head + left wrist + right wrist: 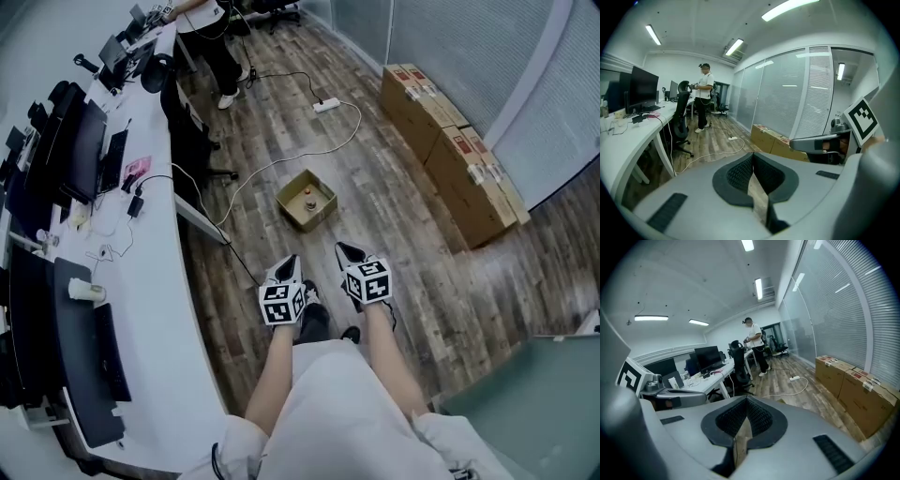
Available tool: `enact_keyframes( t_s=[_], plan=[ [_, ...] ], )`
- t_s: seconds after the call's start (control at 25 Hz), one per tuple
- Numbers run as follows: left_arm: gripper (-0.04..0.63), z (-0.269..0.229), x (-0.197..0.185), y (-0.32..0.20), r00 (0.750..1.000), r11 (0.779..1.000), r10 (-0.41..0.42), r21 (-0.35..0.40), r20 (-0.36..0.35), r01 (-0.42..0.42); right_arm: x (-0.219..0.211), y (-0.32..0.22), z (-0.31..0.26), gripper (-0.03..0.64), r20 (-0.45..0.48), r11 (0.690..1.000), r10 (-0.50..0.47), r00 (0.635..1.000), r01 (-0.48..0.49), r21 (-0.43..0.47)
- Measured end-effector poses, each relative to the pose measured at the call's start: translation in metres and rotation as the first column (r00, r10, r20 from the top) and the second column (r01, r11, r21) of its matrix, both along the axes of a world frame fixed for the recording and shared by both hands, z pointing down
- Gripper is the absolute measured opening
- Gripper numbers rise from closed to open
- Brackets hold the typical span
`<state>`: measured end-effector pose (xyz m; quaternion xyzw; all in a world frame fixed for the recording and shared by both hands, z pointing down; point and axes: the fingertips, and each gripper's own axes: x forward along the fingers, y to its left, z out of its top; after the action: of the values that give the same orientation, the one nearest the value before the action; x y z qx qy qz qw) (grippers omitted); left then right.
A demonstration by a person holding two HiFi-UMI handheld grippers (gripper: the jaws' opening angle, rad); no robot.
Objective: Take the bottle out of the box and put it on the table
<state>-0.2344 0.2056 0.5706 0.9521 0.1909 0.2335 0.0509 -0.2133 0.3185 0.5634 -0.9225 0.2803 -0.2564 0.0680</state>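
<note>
An open cardboard box (292,208) stands on the wooden floor ahead of me. A small bottle (309,198) with a brownish top stands upright inside it. My left gripper (289,265) and right gripper (348,253) hang side by side above the floor, well short of the box, both pointing towards it and slightly down. The left gripper (752,155) has its jaws together with nothing between them. The right gripper (747,399) is shut and empty too. The long white table (159,281) runs along my left.
Monitors (80,150), keyboards and a paper cup (86,292) sit on the table. An office chair (183,117) stands beside it, and a second person (214,42) is at its far end. A power strip (325,106) with its cable lies on the floor. Cardboard cartons (450,150) line the right wall.
</note>
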Motion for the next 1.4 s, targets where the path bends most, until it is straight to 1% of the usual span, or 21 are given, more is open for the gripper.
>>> enact_keyframes(
  t_s=[0.12,0.28,0.44,0.56,0.64,0.72,0.84,0.96,1.08,1.24,1.4],
  plan=[
    [0.015,0.003,0.005,-0.002,1.000,1.000,0.004,-0.002,0.007,-0.004,0.008,-0.002,0.000,0.040,-0.011,1.000,0.011,1.000,-0.011,0.023],
    [0.015,0.009,0.019,-0.007,1.000,1.000,0.005,-0.004,0.024,-0.005,0.021,-0.007,0.010,0.040,0.008,1.000,0.009,1.000,-0.010,0.026],
    [0.015,0.013,0.047,-0.014,0.999,1.000,-0.004,-0.010,0.043,0.004,0.046,-0.010,0.016,0.040,0.029,0.999,0.006,1.000,-0.007,0.032],
    [0.015,0.015,0.069,-0.015,0.998,1.000,0.021,0.001,0.061,-0.021,0.064,-0.006,0.025,0.040,0.068,0.999,0.015,0.998,-0.017,0.028],
    [0.015,0.013,0.091,-0.018,0.998,1.000,0.018,-0.008,0.058,-0.018,0.083,-0.002,0.030,0.040,0.085,0.999,0.027,0.996,-0.029,0.024],
    [0.015,0.015,0.116,-0.024,0.998,1.000,-0.001,-0.029,0.064,0.003,0.105,-0.004,0.033,0.040,0.093,1.000,0.022,0.995,-0.024,0.016],
    [0.015,0.019,0.153,-0.026,0.996,0.999,0.001,-0.044,0.085,0.002,0.138,-0.012,0.036,0.040,0.116,1.000,-0.017,0.993,0.019,-0.021],
    [0.015,0.015,0.192,-0.030,0.996,0.999,0.018,-0.047,0.084,-0.014,0.172,-0.022,0.036,0.041,0.137,0.998,-0.043,0.990,0.049,-0.040],
    [0.015,0.011,0.230,-0.044,0.997,0.998,0.012,-0.063,0.075,-0.008,0.205,-0.038,0.034,0.041,0.128,0.996,-0.061,0.990,0.069,-0.052],
    [0.015,0.008,0.277,-0.059,0.998,0.998,0.011,-0.067,0.068,-0.006,0.247,-0.050,0.028,0.041,0.112,0.995,-0.062,0.992,0.070,-0.066],
    [0.015,0.014,0.308,-0.072,0.997,0.997,0.009,-0.079,0.078,-0.003,0.274,-0.053,0.027,0.040,0.096,0.997,-0.039,0.995,0.044,-0.056]
  ],
)
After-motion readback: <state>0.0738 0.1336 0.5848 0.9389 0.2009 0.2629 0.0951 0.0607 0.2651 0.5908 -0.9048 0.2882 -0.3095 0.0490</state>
